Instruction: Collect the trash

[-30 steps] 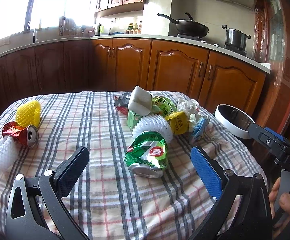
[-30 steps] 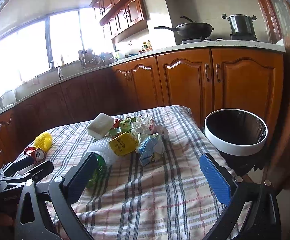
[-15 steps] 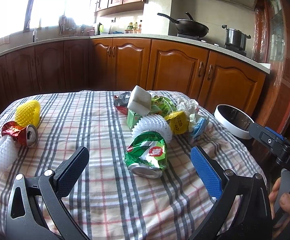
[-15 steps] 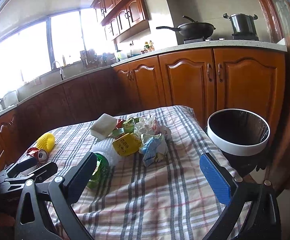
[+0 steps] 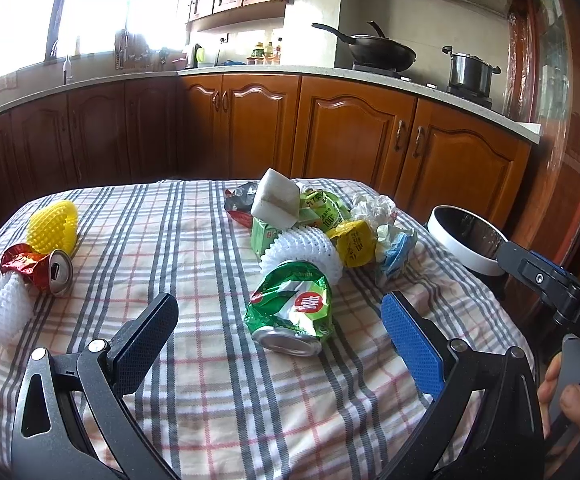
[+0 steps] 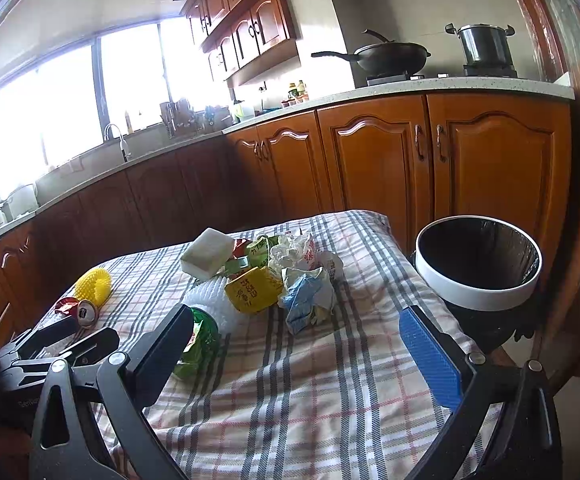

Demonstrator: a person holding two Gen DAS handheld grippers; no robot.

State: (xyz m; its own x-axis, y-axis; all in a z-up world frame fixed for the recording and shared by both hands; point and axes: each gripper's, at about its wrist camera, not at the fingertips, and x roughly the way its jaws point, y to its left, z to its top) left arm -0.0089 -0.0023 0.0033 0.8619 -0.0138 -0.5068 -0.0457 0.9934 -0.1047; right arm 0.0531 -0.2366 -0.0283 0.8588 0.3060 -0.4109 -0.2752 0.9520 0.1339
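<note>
Nothing looked collected: the crushed green aluminium can (image 5: 292,308) lay between the empty left gripper's (image 5: 277,324) spread jaws. The right gripper (image 6: 296,344) gaped too; the white-rimmed black bin (image 6: 478,266) at two o'clock seemed empty.

**Two black hand-held grippers with blue pads**

The left gripper (image 5: 277,320) is a black frame of two angled arms, each pinned with round silver screws near its finger. Its left finger is black with a fine-grained face; its right finger (image 5: 412,346) carries a bright blue, ribbed pad. Triangular cut-outs open the frame below the screws.

The right gripper (image 6: 296,344) is built the same: black arms, silver screws, one dark finger, one blue textured pad (image 6: 430,360).

Seen from the left gripper's camera, the right gripper's body is black with a blue part, a small silver screw and white letters "DAS". A hand (image 5: 562,396) shows just below those letters.
</note>
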